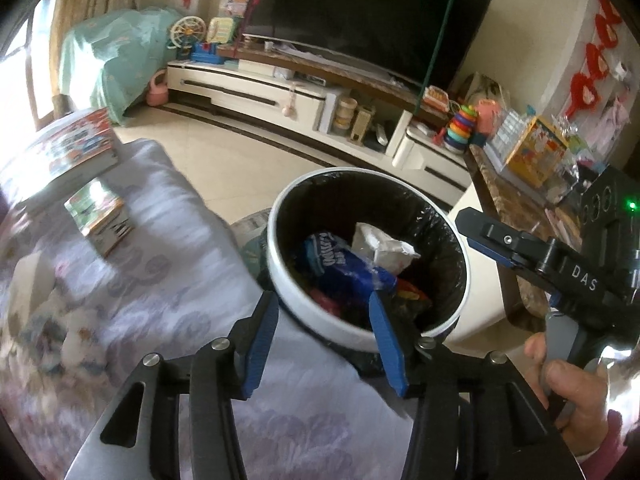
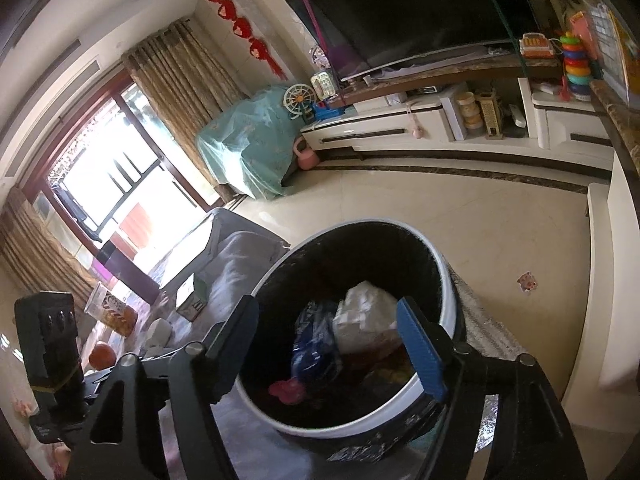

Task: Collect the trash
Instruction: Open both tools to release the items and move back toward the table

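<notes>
**Cloth-covered counter and tiled floor**

A counter draped in a pale lilac patterned cloth point(image 1: 168, 248) carries a thick book with a colourful printed cover point(image 1: 68, 152) at its far end. Nearer lies a small printed cardboard box point(image 1: 105, 216), apart from the book. A blurred white object point(image 1: 30, 280) rests close to the counter's left edge. From the right wrist view an orange round object point(image 2: 102, 354) sits on the same cloth; what it is cannot be told.

Just beside the counter stands a round white waste bin with a black liner point(image 1: 276, 248), on the glossy cream tiled floor point(image 1: 224, 152). A small pink sticker point(image 2: 526, 282) lies on the tiles, well apart from the bin.
</notes>
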A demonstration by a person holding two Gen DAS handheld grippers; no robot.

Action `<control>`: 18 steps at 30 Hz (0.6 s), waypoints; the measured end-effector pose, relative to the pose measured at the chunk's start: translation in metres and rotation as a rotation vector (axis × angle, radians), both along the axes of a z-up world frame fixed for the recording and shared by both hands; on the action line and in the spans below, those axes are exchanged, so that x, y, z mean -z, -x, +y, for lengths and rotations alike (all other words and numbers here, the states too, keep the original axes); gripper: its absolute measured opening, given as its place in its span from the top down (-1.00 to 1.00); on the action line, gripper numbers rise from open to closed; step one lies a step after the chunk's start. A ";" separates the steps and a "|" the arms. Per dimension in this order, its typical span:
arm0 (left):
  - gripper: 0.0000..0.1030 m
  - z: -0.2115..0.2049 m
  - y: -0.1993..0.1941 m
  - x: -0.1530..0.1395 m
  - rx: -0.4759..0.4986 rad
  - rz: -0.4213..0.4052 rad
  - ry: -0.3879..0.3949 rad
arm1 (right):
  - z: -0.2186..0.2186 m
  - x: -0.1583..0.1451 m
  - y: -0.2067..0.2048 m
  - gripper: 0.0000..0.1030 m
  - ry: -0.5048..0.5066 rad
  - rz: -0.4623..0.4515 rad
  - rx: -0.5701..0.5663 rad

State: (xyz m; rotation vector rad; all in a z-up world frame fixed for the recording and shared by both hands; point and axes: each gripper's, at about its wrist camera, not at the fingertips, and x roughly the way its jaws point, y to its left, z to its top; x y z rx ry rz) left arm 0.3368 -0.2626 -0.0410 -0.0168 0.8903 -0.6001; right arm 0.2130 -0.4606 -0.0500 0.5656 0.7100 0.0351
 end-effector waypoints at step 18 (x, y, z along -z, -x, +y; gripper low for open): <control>0.00 0.132 0.079 0.016 -0.221 -0.001 0.061 | 0.087 -0.007 0.020 -0.73 -0.009 -0.041 -0.132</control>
